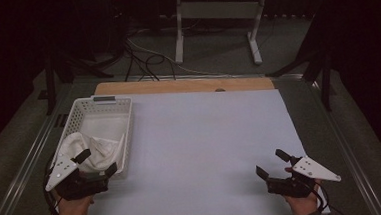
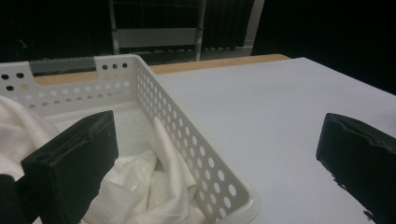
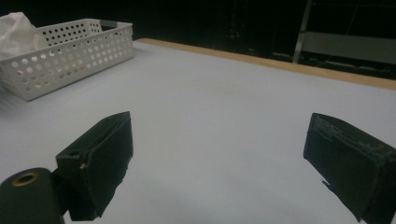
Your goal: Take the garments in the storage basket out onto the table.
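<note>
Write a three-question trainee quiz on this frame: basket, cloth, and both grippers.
1. True or false: the crumpled white cloth lies inside the perforated white plastic basket.
2. Which gripper is at the basket's near corner? A) left gripper B) right gripper
3. Fill in: both grippers' jaws stand ___.

Key: 1 true. 2 A; its jaws straddle the basket's corner in the left gripper view. 3 open, holding nothing.
</note>
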Available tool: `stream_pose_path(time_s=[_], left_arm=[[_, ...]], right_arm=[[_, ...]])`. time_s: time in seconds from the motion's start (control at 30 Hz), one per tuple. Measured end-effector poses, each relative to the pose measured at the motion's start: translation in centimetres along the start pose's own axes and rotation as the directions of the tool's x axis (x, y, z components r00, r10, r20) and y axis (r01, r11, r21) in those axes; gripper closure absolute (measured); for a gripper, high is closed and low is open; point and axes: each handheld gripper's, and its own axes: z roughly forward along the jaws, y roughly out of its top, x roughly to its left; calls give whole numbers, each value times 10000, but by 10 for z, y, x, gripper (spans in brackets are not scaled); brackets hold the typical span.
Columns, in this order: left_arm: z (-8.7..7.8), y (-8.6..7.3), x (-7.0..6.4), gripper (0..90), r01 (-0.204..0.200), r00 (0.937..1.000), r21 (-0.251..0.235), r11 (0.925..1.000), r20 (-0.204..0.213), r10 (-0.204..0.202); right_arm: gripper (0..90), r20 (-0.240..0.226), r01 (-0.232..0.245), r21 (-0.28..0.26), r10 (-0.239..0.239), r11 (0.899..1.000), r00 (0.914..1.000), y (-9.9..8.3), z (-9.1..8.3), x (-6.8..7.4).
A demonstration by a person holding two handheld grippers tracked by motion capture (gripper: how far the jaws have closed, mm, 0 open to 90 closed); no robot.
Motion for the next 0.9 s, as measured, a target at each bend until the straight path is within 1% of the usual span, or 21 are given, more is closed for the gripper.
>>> stream_pose_path(time_s=[0.07,0.13,0.17,0.33,0.4,0.47,0.5,0.53,0.6,0.67,0.73,0.77,0.83,0.9], left_arm=[[-1,1,1,0,8,10000,-22,10000,-44,-8],[-3,2,2,0,-37,9999,-106,9999,-128,35],[-3,2,2,0,-37,9999,-106,9999,-128,35],[-4,2,4,0,-16,10000,-61,10000,5,16],[-4,2,4,0,7,10000,-106,9999,77,-6],[-4,3,3,0,-45,10000,-190,9998,14,45],[-4,3,3,0,-49,10000,-219,9997,20,50],[-5,2,4,0,-39,10000,-244,9997,59,40],[-4,2,4,0,-30,10000,-264,9996,54,31],[-6,2,4,0,-47,9999,-374,9993,88,50],[-6,2,5,0,-34,9999,-438,9990,130,40],[-6,3,5,0,6,9999,-498,9988,139,0],[-7,4,6,0,59,9998,-577,9983,170,-50],[-5,7,8,0,94,9997,-509,9987,217,-83]], right_arm=[[84,26,13,6,-13,10000,10000,0,1,0],[84,-45,-130,-7,130,9999,9999,0,0,0],[84,-45,-130,-7,130,9999,9999,0,0,0],[84,-121,-269,55,270,9996,9996,-1,2,-1],[84,-180,-255,7,255,9997,9995,-1,2,-2],[84,-199,-218,12,219,9998,9996,-1,3,-3],[84,-229,-291,52,292,9996,9993,-2,4,-3],[77,-404,-388,305,400,9988,9984,-3,6,-5],[75,-437,-427,391,444,9983,9981,-3,7,-5],[73,-623,-377,606,414,9975,9972,-3,10,-2],[73,-540,-100,698,138,9975,9984,-3,11,0],[73,-540,-100,698,138,9975,9984,-3,11,0],[73,-527,105,710,-68,9974,9986,-3,12,2],[74,-501,101,720,-65,9974,9987,-3,13,2]])
